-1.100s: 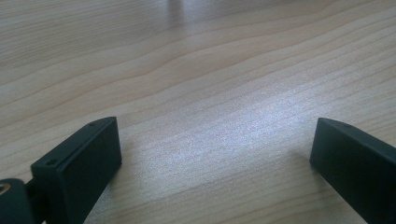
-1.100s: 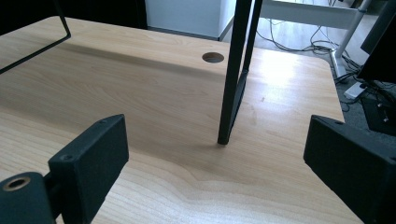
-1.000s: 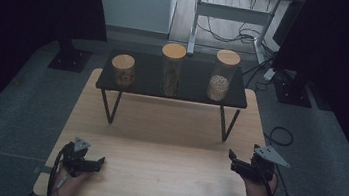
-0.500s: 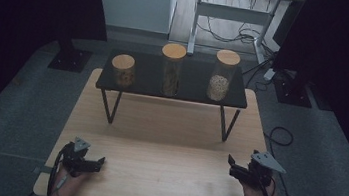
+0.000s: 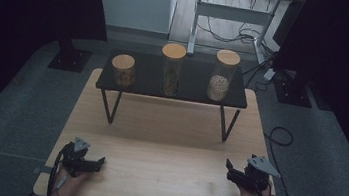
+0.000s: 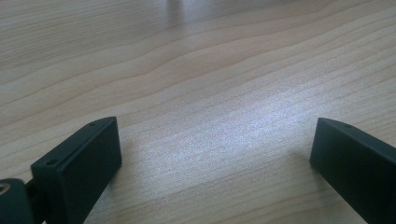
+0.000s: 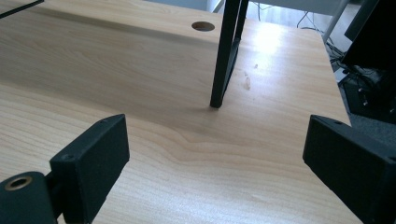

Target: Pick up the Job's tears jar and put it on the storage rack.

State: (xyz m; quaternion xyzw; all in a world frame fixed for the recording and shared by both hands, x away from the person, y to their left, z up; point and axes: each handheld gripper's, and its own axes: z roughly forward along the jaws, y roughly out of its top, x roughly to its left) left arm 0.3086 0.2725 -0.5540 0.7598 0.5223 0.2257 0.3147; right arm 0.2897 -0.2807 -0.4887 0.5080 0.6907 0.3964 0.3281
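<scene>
Three lidded glass jars stand in a row on a low black shelf (image 5: 144, 80): a short one (image 5: 123, 70) at the left, a tall one (image 5: 172, 70) in the middle, another tall one (image 5: 221, 76) at the right. The shelf stands on a light wooden table (image 5: 167, 142). My left gripper (image 5: 100, 163) rests low at the table's near left corner, open, with bare wood between its jaws (image 6: 212, 140). My right gripper (image 5: 229, 171) sits at the near right corner, open as well, nothing between its jaws (image 7: 215, 140).
One black leg of the shelf (image 7: 224, 56) stands ahead of the right gripper, with a round hole (image 7: 203, 26) in the table behind it. A cable (image 5: 281, 136) lies on the grey floor to the right. Dark curtains flank the scene.
The right gripper has sunk a little toward the table top. The left gripper and the jars have stayed put.
</scene>
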